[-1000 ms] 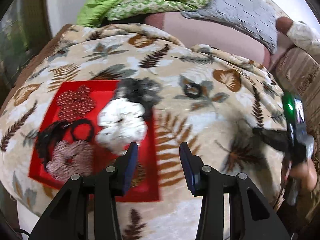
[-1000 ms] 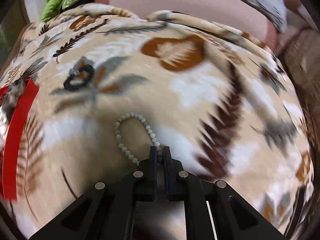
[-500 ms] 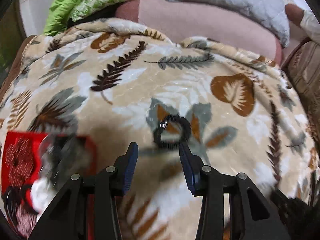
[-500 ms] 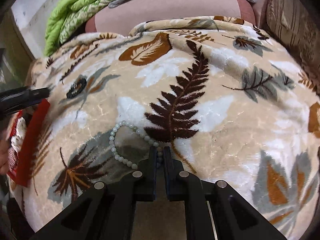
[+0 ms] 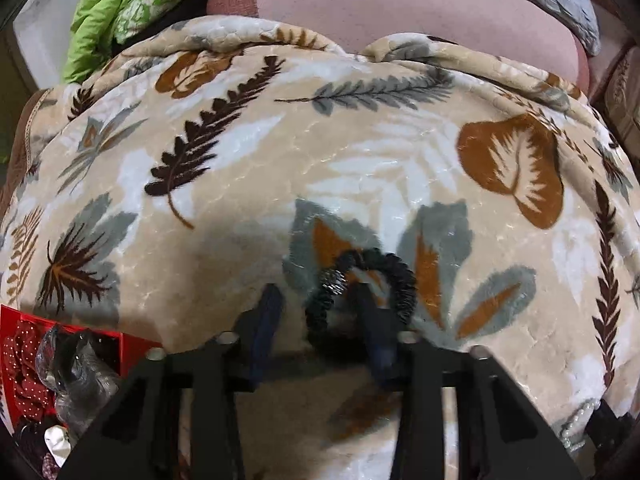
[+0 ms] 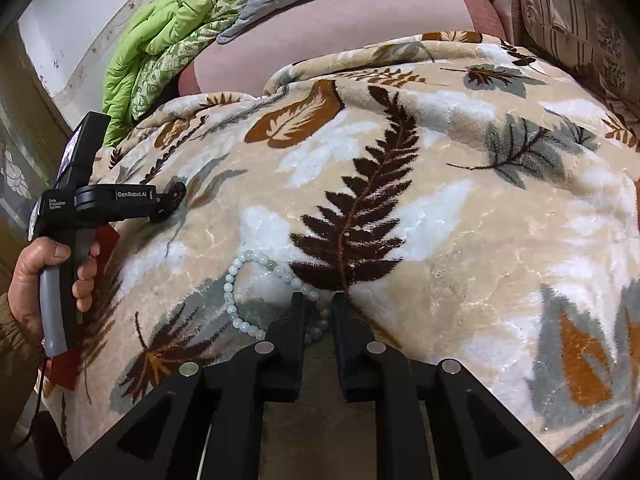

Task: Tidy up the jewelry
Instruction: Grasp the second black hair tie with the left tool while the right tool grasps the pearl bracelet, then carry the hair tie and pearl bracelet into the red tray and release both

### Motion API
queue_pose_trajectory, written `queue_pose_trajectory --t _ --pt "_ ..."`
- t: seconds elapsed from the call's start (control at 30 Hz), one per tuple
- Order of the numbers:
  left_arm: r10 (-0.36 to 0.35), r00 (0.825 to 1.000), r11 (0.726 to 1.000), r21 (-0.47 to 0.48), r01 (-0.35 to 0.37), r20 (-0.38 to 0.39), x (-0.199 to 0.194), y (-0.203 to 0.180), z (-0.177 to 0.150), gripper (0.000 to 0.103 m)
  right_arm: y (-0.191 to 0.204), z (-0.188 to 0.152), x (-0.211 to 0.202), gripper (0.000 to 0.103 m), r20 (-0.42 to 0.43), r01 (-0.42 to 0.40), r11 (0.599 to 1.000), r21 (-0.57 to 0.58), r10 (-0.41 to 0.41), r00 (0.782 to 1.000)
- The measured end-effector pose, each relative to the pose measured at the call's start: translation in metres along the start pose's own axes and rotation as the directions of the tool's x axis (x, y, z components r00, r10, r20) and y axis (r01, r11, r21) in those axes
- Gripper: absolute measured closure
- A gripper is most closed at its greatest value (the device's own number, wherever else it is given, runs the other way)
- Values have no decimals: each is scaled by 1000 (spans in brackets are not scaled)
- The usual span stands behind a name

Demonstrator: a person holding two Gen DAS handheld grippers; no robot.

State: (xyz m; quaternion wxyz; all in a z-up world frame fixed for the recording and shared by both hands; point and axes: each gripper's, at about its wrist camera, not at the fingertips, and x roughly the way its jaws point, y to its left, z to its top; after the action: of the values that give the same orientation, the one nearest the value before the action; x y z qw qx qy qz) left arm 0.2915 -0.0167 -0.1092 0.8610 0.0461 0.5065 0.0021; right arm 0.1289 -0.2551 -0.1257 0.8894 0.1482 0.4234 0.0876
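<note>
1. Left wrist view: the left gripper (image 5: pixel 320 312) points down at the leaf-print blanket (image 5: pixel 360 152). Its jaws are closing around the black coiled hair tie (image 5: pixel 400 280); one side of the loop lies between them, the right finger inside the loop. Whether the pads already press on it cannot be told. A red tray (image 5: pixel 132 344) of hair accessories sits at lower left.

2. Right wrist view: the right gripper (image 6: pixel 318 312) has narrow jaws, opening, with the pale bead bracelet (image 6: pixel 236 296) passing between them on the blanket. At far left a hand (image 6: pixel 44 276) holds the left gripper down on the hair tie.
</note>
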Motion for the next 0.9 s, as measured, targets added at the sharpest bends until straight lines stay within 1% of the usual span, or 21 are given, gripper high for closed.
queue_pose_trajectory --t 0.03,0.07,0.17,0.23,0.3,0.33,0.47,0.63,0.7,0.8,0.9 --pt "-4 1000 1000 15 4 -3 -2 -4 -1 97 -1 0 0 88 0 -3 1000 1 3 1000" --pt "-7 1000 1000 25 7 -7 -4 -7 -2 97 -1 0 0 88 -2 -7 1000 2 7 1000" --pt "-59 998 997 44 59 -4 -17 -16 -10 97 -1 1 0 89 -7 -13 1000 0 13 1000" --pt "-76 997 995 66 75 12 -32 -23 -19 97 -1 1 -1 91 -11 -21 1000 -3 21 1000" --pt "-100 995 992 75 98 24 -48 -28 -27 97 0 1 -2 96 -16 -33 999 1 33 999" --pt "-115 993 991 79 112 30 -56 -30 -32 97 0 1 -3 96 -15 -39 999 5 39 999" --pt "-180 982 980 94 174 59 -95 -38 -54 97 6 0 -15 96 2 -54 999 6 54 999" --pt "-235 968 971 64 230 90 -135 -33 -79 97 17 -2 -41 96 38 -64 998 2 64 997" --pt "-243 964 970 46 239 106 -151 -27 -90 97 21 -4 -52 96 48 -64 998 -4 64 997" --pt "-236 963 972 27 234 134 -170 -16 -106 97 28 -6 -66 96 59 -64 998 -11 65 996" --pt "-222 963 974 -13 227 152 -186 2 -120 97 36 -6 -81 96 72 -63 998 -24 64 995"
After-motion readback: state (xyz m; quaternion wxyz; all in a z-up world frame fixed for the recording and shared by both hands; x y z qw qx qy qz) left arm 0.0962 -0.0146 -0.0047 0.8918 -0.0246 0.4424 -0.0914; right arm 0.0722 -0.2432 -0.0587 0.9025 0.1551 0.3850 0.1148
